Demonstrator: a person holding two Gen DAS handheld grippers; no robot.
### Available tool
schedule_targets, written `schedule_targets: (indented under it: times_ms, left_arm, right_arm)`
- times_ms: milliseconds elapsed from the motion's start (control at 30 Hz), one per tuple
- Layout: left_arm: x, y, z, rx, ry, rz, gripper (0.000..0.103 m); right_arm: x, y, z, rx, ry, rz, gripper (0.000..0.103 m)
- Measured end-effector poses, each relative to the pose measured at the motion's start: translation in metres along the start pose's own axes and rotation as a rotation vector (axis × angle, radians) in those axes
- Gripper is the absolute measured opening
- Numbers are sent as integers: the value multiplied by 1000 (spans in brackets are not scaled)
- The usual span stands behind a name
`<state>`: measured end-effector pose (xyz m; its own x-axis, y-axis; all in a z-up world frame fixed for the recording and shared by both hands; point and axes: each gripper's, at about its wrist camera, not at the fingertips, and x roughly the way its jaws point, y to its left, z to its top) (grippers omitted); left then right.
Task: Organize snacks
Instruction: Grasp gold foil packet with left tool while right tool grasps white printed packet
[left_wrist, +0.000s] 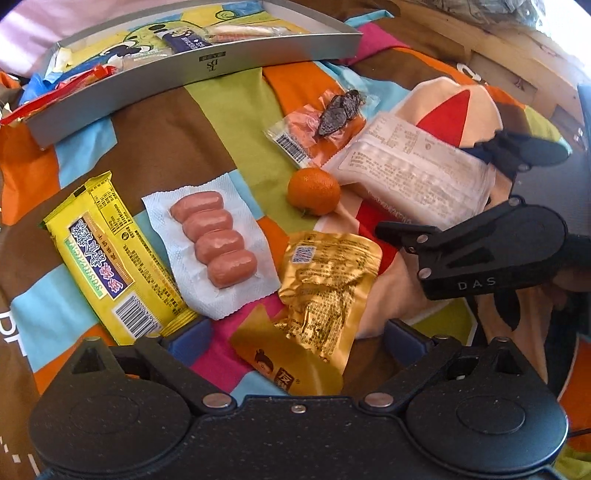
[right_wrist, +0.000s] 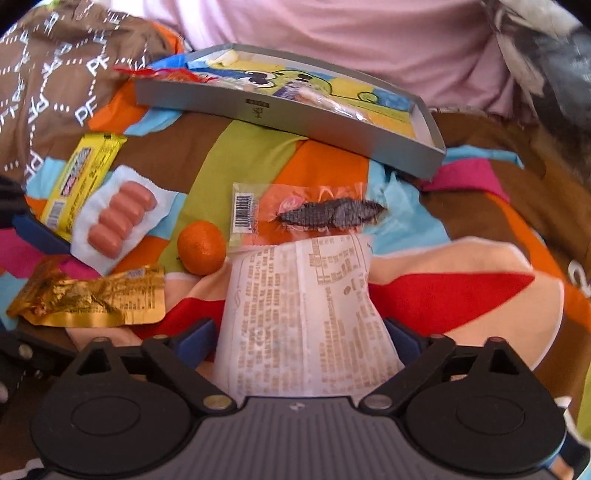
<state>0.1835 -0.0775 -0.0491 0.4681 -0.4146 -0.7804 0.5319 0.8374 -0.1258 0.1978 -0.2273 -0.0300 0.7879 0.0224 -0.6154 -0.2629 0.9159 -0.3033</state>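
1. Patchwork bedding (right_wrist: 258, 155) carries the loose snacks.
2. White pack (right_wrist: 303, 314) lies between the right tool's (right_wrist: 301, 343) spread fingers, seemingly set for pinching.
3. Grey tray (right_wrist: 332, 127) beyond already holds a few snacks.
4. Left tool (left_wrist: 291, 338) hangs spread over the gold pouch (left_wrist: 325, 280), empty.

one tangerine (left_wrist: 313, 191), four sausages (left_wrist: 213, 239), one tray (left_wrist: 199, 66)

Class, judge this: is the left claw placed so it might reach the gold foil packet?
Probably yes: the gold foil packet lies uncovered just ahead of the open left claw, nothing between them.
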Motion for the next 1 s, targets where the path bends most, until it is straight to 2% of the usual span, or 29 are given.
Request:
schedule_targets:
  times_ms: [67, 200, 267, 333, 633, 700, 767, 833, 900, 1000]
  left_arm:
    - [-2, 3, 1, -5, -2, -22, 90]
    - [-4, 6, 4, -23, -6, -60, 77]
    - [-6, 6, 3, -39, -8, -70, 67]
    - [-7, 4, 3, -42, -11, -73, 65]
    - [-16, -4, -2, -64, -2, -81, 65]
    - [-12, -3, 1, -74, 7, -81, 68]
    - [-6, 0, 8, -92, 24, -103, 79]
    - [1, 2, 16, -86, 41, -135, 85]
    - [6, 2, 21, -71, 45, -147, 84]
    - [6, 1, 21, -51, 36, -146, 75]
  right_arm:
    - [-3, -2, -2, 6, -13, 8, 85]
    - [-7, -3, -5, 11, -27, 18, 79]
    - [-9, -3, -6, 12, -28, 22, 79]
    - [-12, -2, -7, 11, -26, 26, 78]
    - [-34, 3, -22, -15, -15, 60, 78]
    - [-33, 4, -23, -10, -18, 56, 78]
    - [-32, 5, -23, -7, -16, 50, 79]
    - [-32, 5, -23, -9, -17, 49, 79]
    - [-32, 5, -23, -4, -18, 52, 79]
    - [-32, 5, -24, -1, -20, 53, 79]
